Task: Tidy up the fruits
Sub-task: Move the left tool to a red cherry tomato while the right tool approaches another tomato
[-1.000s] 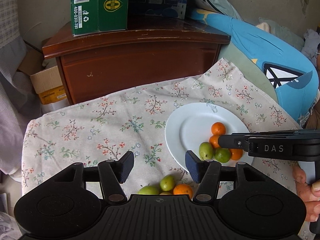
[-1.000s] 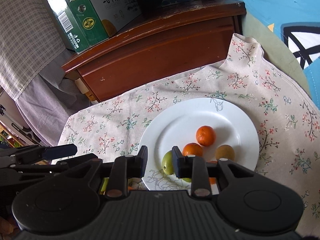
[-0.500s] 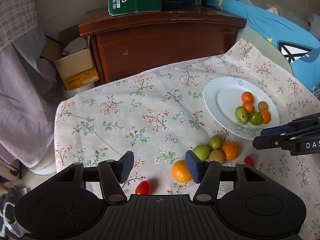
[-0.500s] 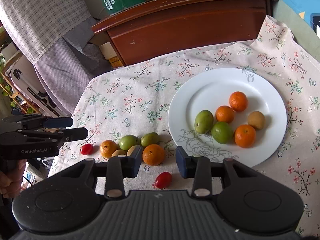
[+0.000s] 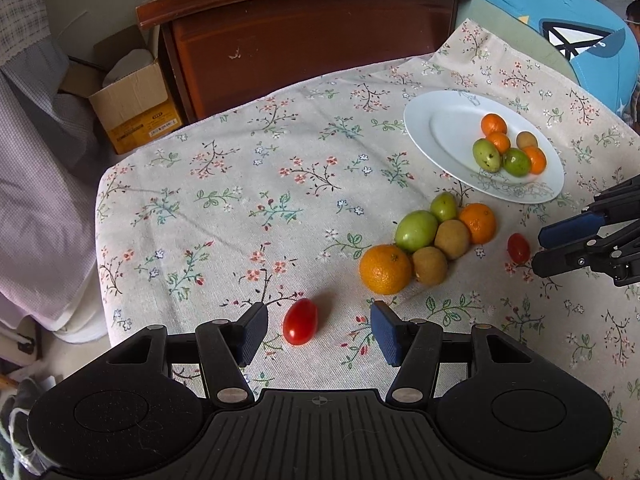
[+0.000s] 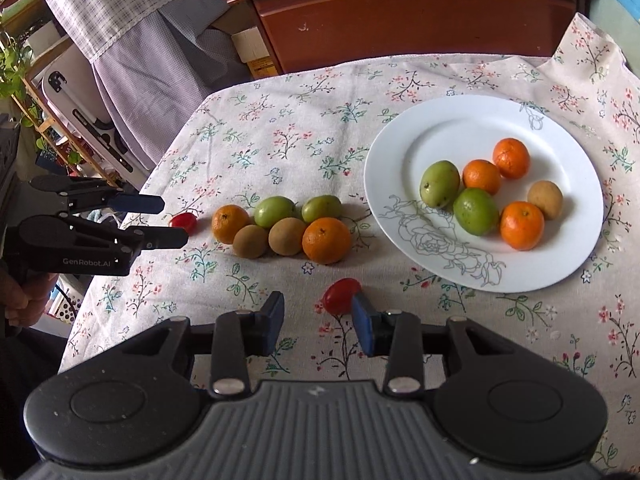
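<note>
Both tongs hang open over the tabletop, each at a cherry tomato.

In the left wrist view we see our left tongs [image 5: 316, 330] spread wide, a tomato [image 5: 300, 321] lying on the floral cloth [image 5: 240, 184] between the pads, nearer the left one and touched by neither. Our right tongs [image 6: 318, 320] have just been opening; a second tomato [image 6: 340, 290] sits just ahead of the gap, against the tip of the right pad, not clamped. Between the two tomatoes lies a cluster of fruit [image 6: 282, 226]: two oranges, two green fruits, two brown ones. Beside it the white plate [image 6: 568, 140] holds three oranges, two green fruits and a brown one.
</note>
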